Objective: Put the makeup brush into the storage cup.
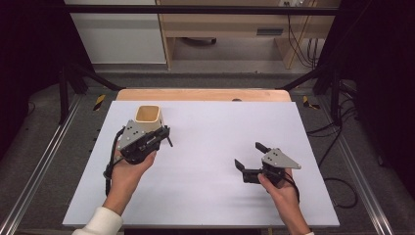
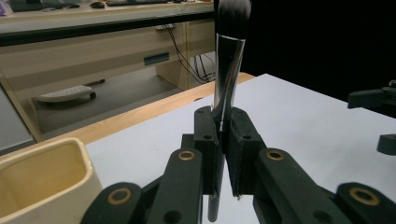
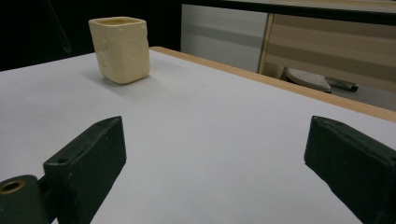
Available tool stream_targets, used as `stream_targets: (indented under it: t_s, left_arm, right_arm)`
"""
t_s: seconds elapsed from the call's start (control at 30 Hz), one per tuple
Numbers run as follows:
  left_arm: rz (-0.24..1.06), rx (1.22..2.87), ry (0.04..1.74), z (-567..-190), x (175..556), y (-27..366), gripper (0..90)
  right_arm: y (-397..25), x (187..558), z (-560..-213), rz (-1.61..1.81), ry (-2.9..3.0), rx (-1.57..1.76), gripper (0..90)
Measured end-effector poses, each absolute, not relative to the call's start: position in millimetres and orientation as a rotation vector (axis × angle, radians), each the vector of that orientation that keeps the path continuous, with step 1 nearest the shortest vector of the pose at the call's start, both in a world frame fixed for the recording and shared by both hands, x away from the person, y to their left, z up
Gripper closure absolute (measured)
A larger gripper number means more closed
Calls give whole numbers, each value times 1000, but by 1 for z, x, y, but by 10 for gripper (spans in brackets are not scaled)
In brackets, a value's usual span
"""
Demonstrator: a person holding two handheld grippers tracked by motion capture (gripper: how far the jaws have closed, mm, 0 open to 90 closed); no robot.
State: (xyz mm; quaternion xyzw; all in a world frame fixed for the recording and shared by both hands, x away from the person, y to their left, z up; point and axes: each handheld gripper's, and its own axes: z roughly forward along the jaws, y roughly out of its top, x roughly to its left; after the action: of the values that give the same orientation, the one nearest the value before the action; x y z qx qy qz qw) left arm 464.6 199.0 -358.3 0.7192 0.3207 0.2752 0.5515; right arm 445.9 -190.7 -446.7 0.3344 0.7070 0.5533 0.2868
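Observation:
A makeup brush (image 2: 228,70) with a silver ferrule and dark bristles stands upright between the jaws of my left gripper (image 2: 223,140), which is shut on its handle. In the high view the left gripper (image 1: 165,133) hovers just in front and to the right of a cream square cup (image 1: 148,116), with the thin black brush handle (image 1: 170,140) at its tip. The cup (image 2: 42,182) sits empty at the lower left of the left gripper view. My right gripper (image 1: 249,157) is held over the right half of the table, jaws wide open and empty. It faces the cup (image 3: 121,49) from a distance.
A white board (image 1: 210,196) covers the table, with a wooden edge (image 1: 203,94) at the back. Metal frame rails (image 1: 36,171) run along both sides. A wooden desk (image 1: 225,29) and cables stand beyond the table.

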Motion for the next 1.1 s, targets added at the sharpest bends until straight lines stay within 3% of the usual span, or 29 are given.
stream_targets:
  t_s: [0.6,1.1]
  left_arm:
    - [698,1680,800,-343,472,226,836]
    - [734,1682,797,-325,477,226,836]
  right_arm:
    - [-207,435,-447,1510,1830,889,35]
    - [-227,425,-447,1504,1795,920,34]
